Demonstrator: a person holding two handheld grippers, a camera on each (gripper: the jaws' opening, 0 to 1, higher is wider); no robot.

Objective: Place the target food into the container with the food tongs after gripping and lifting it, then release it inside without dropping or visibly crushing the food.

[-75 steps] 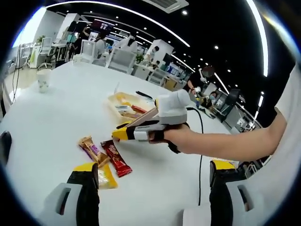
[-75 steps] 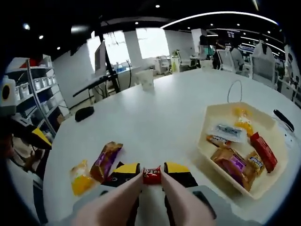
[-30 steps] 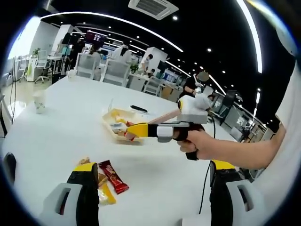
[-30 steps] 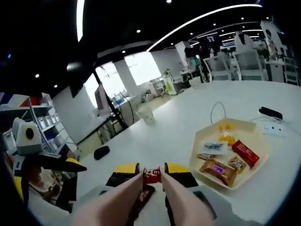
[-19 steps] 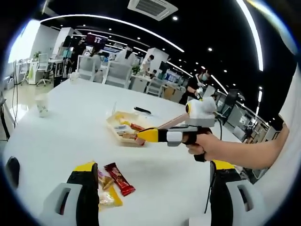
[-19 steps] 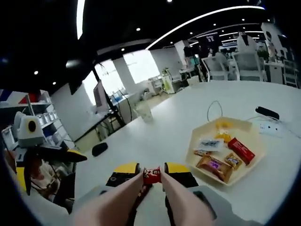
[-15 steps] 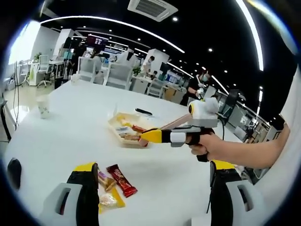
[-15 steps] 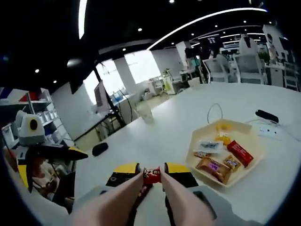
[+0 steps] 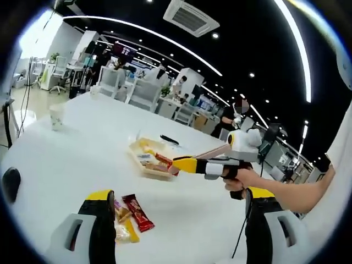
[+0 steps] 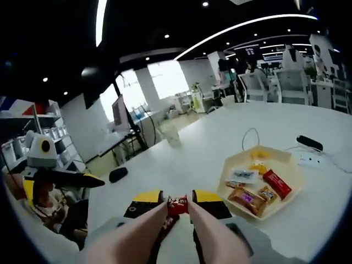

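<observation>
A small red snack packet (image 10: 177, 205) is clenched between the tips of the right gripper (image 10: 177, 206), at 6 o'clock in the right gripper view and raised above the white table (image 10: 209, 148). The beige container (image 10: 291, 181) with several wrapped snacks lies at 3 o'clock in that view; in the left gripper view the right gripper (image 9: 179, 165) reaches over the container (image 9: 144, 163) near its rim. The left gripper (image 9: 175, 212) hangs with its jaws spread wide and released, a red bar (image 9: 138, 211) and other wrappers (image 9: 122, 223) on the table just beside its 7 o'clock jaw.
</observation>
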